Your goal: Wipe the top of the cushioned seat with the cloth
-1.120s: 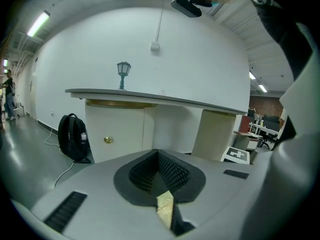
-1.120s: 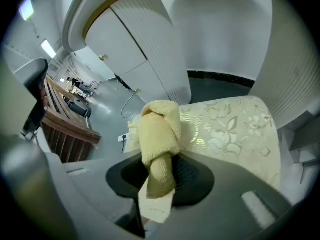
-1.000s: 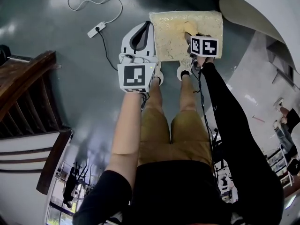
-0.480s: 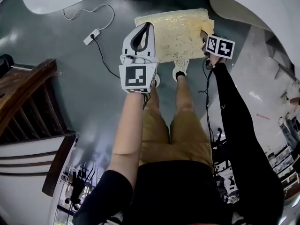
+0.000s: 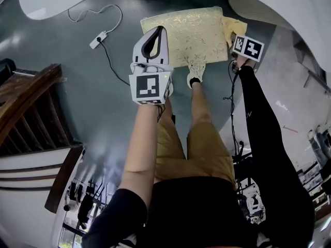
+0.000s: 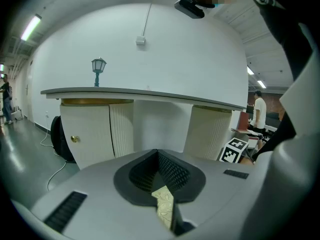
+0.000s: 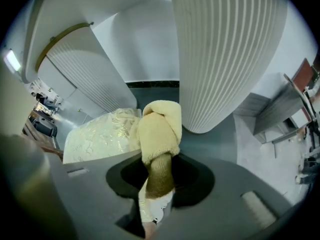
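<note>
- The cushioned seat lies in the upper middle of the head view. Its gold patterned top is in plain sight and nothing rests on it.
- The right gripper sits at the upper right of that view, just off the seat's right edge, clenched on the cloth.
- In the right gripper view the 2 jaws of the right gripper pinch the yellow cloth. The cloth bunches into a knot-like wad past them, with the seat at lower left behind it.
- The wad looks to meet the seat's right border, but I cannot tell whether it presses on the fabric or only hangs beside it.
- The left gripper is above the seat's left edge, in the upper middle of the head view.
- In its own view the jaws of the left gripper are drawn together. A thin strip of gold fabric shows in the slit, most likely the seat seen through it rather than anything nipped.
- A shoe stands against the seat's near edge, and a power strip lies on the floor at the upper left.
- Progress, as a judgement: the fabric shows no dirt, streak or damp track, so the wiped share cannot be read.
- With the cloth at 1 margin and the broad middle and left untouched by it now, most of the passes seem left to do.
</note>
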`<state>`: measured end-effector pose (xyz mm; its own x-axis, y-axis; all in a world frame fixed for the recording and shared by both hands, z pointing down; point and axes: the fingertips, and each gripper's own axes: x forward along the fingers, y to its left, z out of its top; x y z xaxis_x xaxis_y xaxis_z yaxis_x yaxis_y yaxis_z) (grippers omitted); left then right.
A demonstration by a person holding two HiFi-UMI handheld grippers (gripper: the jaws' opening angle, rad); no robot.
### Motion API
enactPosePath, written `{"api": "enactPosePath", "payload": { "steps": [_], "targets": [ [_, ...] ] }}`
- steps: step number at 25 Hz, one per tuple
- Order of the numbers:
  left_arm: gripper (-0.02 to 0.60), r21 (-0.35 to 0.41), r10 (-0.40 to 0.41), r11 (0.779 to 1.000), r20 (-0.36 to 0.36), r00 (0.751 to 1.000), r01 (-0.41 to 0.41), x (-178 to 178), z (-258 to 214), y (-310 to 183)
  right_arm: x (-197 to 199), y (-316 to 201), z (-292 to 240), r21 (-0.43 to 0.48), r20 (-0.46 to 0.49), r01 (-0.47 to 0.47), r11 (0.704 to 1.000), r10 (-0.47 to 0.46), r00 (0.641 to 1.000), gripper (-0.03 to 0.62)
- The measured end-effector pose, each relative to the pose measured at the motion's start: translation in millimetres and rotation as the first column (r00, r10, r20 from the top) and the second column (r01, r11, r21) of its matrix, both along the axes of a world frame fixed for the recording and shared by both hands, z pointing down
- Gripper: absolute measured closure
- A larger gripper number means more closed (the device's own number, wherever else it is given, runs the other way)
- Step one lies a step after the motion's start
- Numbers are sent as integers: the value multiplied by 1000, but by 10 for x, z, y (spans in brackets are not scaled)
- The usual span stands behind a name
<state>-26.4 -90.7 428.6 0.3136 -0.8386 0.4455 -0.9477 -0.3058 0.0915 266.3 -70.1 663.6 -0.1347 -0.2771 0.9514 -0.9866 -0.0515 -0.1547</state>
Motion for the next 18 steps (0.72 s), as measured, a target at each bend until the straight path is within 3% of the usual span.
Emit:
{"api": "enactPosePath", "payload": {
  "steps": [5,11,18],
  "targets": [
    [574,-12,-5,1000,-6,1000,5,-50,41,182,17,107,5,14,-9,25,1000,-25,1000,490],
    [574,2,1,1000,-8,1000,-1,-262,1,281,-186,95,-288,147,48,4,989,-11,999,490],
    [574,21,-20,1000,-10,1000,21,-721,-162,473,-1349,169,-725,264,197,94,960,-149,969,490]
  ]
}}
